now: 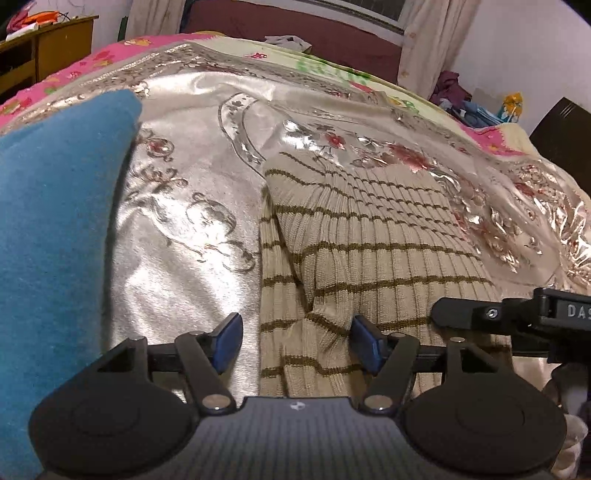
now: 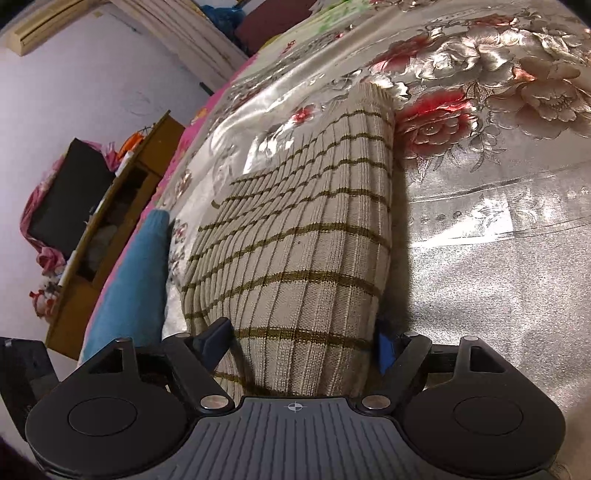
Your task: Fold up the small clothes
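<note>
A beige ribbed garment with brown stripes (image 1: 373, 236) lies folded on the silver floral bedspread (image 1: 192, 192); it also shows in the right wrist view (image 2: 306, 236). My left gripper (image 1: 297, 341) is open, its blue pads straddling the garment's near left edge. My right gripper (image 2: 303, 343) is open with its jaws wide around the garment's near end; its tip shows at the right of the left wrist view (image 1: 517, 314). A blue cloth (image 1: 51, 236) lies to the left, also seen in the right wrist view (image 2: 129, 295).
A wooden cabinet (image 2: 110, 236) stands beside the bed. A dark headboard (image 1: 295, 29) and curtains (image 1: 428, 40) are at the far end. Piled clothes (image 1: 465, 99) sit at the far right.
</note>
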